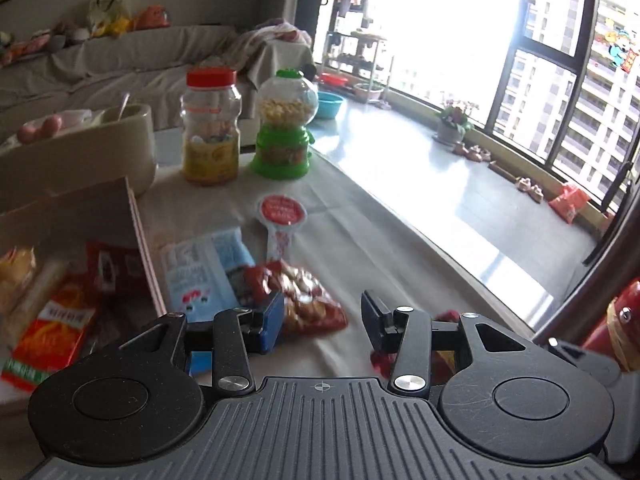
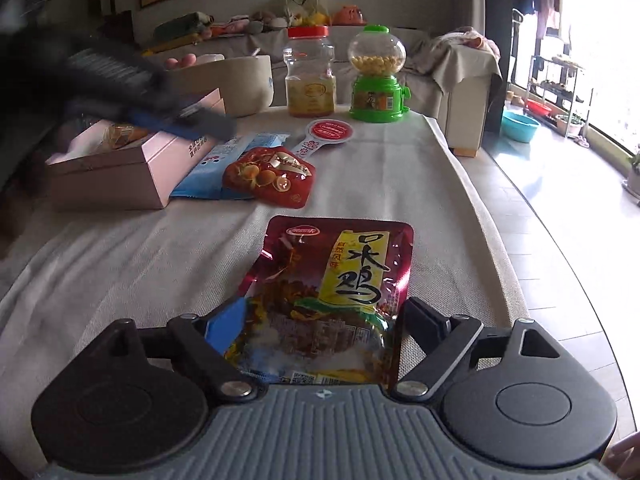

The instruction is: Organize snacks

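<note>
- Right under your right gripper (image 2: 320, 326) lies the dark red chicken pouch (image 2: 332, 292), flat on the cloth, its near end between the spread fingers; neither pad seems to press on it, so it reads as released, not gripped.
- Your left gripper (image 1: 322, 316) also stands wide apart with nothing clamped. A red bag of round snacks (image 1: 304, 300) lies just ahead of it, beside its left finger, and a scrap of red wrapper shows under its right finger.
- Just left of that bag sits the pale blue packet (image 1: 204, 276), its edge tucked under the bag. Beyond the bag lies the red-and-white paddle-shaped pack (image 1: 282, 216).
- To the left of your left gripper is the pink box (image 2: 120, 172), already holding several packets; I judge that is where the loose ones go.
- Well ahead, the red-lidded jar (image 1: 210, 128) and the green candy dispenser (image 1: 286, 128) stand upright, side by side.
- Risks, as I judge them: the pouch is thin and glossy, so closing across its flat width may buckle it or let it slide out. Take an edge instead.
- Loose cloth (image 2: 120, 264) may get pinched along with the pouch and drag the other packets.
- In the right view your left tool shows blurred over the box; both arms heading there together could collide.
</note>
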`<state>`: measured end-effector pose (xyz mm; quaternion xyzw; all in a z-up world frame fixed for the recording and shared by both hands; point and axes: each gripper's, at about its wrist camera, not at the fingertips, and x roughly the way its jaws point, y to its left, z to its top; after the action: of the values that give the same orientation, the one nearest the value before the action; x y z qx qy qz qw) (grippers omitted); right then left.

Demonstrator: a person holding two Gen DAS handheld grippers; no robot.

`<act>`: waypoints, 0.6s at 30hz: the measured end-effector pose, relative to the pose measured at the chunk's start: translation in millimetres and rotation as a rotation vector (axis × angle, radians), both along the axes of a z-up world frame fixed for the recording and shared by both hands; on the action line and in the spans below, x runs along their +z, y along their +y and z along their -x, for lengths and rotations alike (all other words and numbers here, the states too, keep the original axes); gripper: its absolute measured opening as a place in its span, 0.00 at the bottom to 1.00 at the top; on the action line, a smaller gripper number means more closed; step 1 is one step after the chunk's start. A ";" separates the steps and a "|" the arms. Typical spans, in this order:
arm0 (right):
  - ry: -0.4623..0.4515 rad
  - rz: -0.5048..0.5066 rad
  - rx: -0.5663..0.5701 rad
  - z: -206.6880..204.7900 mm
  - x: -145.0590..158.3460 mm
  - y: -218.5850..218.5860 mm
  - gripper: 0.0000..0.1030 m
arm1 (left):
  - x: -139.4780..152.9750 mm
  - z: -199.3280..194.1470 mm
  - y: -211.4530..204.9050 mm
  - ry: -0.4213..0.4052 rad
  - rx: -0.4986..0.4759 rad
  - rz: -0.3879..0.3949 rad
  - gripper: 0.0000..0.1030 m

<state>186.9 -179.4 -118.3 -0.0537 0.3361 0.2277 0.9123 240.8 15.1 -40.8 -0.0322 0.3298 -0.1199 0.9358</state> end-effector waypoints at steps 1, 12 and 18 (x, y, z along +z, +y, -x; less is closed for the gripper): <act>0.006 -0.014 0.000 -0.2 -0.1 -2.8 0.85 | -0.2 -14.9 -3.9 0.000 0.008 -0.010 0.46; 0.036 -0.157 -0.016 3.2 -0.4 -25.3 0.85 | -34.6 -66.7 -20.6 0.154 -0.056 -0.063 0.30; 0.046 -0.200 -0.023 3.8 -0.4 -31.2 0.86 | -46.4 -7.3 -35.8 0.192 -0.207 -0.194 0.30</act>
<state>183.1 -210.5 -118.7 0.0468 0.3332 0.2507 0.9077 248.1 -20.7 -87.2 0.0813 0.4293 -0.1796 0.8814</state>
